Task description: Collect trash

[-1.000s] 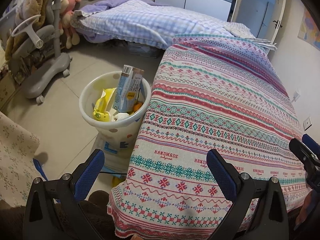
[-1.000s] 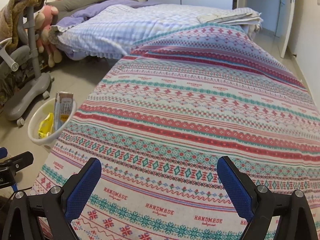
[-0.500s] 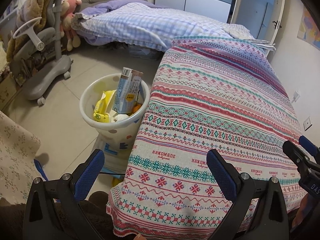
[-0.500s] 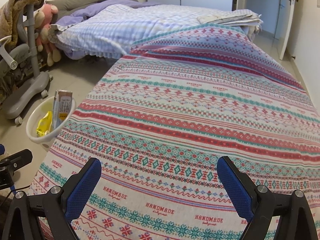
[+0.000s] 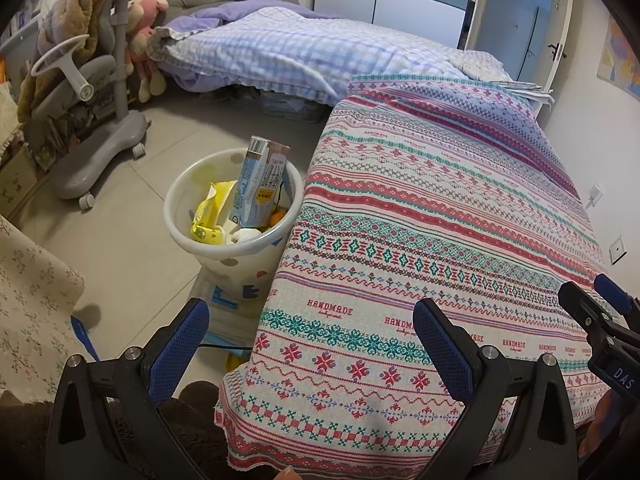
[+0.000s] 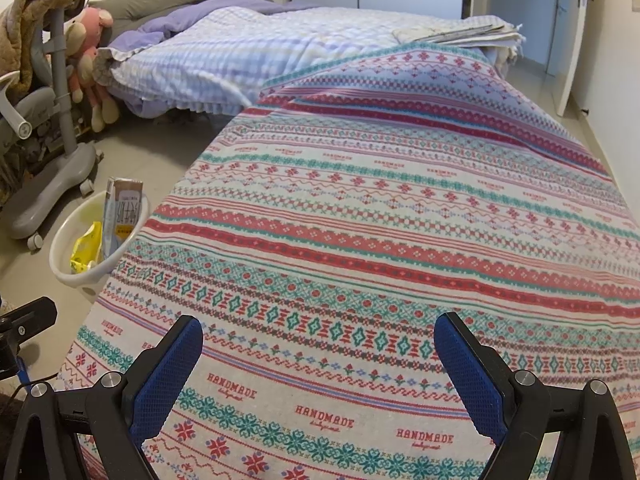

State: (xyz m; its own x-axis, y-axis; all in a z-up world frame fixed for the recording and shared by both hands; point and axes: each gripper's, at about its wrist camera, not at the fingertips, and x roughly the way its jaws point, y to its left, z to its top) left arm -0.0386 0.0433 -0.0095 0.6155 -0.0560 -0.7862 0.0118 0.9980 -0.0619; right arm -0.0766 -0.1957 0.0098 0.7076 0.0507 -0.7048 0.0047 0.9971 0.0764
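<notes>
Both grippers, left and right, gape wide (holding nothing); bin at ten o'clock holds carton.

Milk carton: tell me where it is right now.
The carton stands upright in the white bin on the floor, left of the patterned tablecloth in both views, beside a yellow wrapper.

We see a white bin on the floor beside the patterned worktop, holding an upright carton, a yellow wrapper and white scraps.
</notes>
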